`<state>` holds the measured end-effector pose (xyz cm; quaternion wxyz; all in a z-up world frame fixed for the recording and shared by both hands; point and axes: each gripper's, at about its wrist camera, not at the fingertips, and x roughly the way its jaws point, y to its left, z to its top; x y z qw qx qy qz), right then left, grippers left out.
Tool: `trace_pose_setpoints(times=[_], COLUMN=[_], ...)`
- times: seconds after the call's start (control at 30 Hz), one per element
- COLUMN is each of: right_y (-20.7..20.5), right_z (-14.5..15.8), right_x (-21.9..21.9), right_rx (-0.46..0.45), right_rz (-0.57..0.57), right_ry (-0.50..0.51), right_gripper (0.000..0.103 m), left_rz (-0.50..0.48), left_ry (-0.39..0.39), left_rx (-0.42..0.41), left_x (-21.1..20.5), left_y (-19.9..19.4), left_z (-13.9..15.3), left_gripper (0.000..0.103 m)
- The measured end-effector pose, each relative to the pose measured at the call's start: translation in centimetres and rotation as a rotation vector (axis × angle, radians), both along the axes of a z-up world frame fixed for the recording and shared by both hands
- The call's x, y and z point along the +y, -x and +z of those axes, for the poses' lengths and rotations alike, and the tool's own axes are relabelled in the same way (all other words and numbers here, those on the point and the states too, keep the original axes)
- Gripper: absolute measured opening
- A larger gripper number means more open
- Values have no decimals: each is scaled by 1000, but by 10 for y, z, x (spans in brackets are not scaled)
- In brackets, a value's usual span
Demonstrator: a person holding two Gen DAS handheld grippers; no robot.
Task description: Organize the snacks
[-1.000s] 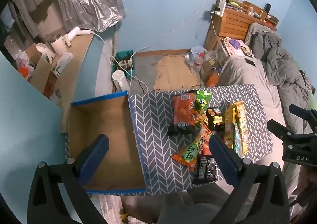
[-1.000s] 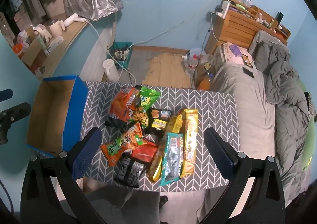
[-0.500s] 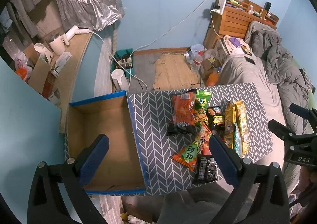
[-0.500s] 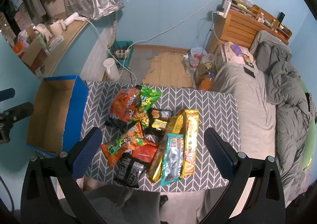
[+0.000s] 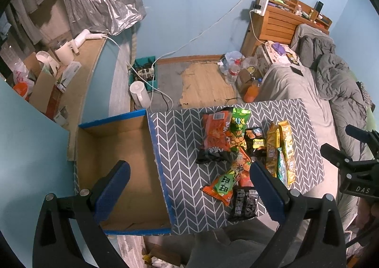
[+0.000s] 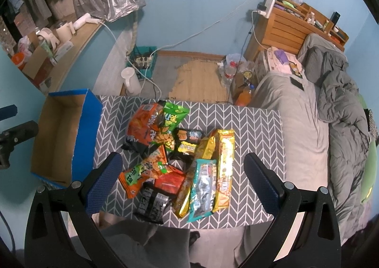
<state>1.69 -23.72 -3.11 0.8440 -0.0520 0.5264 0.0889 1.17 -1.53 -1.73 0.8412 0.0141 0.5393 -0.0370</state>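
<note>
A pile of snack packets lies on the grey chevron table: an orange bag, a green bag, long yellow packs, a teal pack and a black pack. An empty cardboard box with blue edges stands at the table's left end, also in the right wrist view. My left gripper is open, high above the box's right wall. My right gripper is open, high above the pile.
A bed with grey bedding lies right of the table. A wooden headboard shelf stands at the back. Bottles and a white jug stand on the floor beyond the table. A cluttered counter runs along the left.
Both views have shifted only slightly. The packets and the box have not moved, and both grippers stay open.
</note>
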Motion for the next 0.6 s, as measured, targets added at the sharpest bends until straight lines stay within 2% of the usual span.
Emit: trace_pose_setpoints(times=[0.6], right_y=[-6], right_z=[3], right_x=[1], right_rx=[5], right_rz=[9], right_ry=[4], right_gripper=[100], left_rz=[-5], left_ry=[1], left_rx=[7], left_x=[-1], left_y=[-6], left_z=[1], left_gripper=[102])
